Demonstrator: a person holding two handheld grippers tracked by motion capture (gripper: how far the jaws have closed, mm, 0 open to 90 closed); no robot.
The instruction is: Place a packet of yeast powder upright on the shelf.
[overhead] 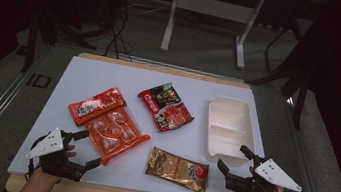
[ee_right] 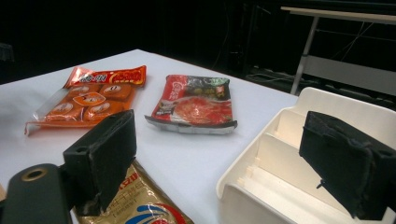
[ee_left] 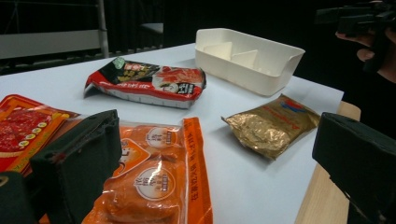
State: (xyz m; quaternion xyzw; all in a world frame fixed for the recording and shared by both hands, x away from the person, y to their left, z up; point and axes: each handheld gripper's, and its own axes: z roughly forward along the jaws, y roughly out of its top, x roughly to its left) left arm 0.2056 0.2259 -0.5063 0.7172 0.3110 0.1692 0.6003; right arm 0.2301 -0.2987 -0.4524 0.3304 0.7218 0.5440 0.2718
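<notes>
At the bench's near edge, the left hand-held gripper (overhead: pixel 81 148) hovers jaws apart beside the orange snack pack (overhead: pixel 113 134). The gold packet (overhead: pixel 178 170) lies midway. The right hand-held gripper (overhead: pixel 234 159) waits, spread and empty, by the white tray (overhead: pixel 210 127). Likely next: grasping a pack.

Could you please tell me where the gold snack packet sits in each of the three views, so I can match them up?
High view: the gold packet lies near the table's front edge, centre-right.
Left gripper view: the packet lies right of centre, in front of the white divided tray.
Right gripper view: the packet lies at the bottom, left of centre.
Shared landmark: the white divided tray, also and.
</notes>
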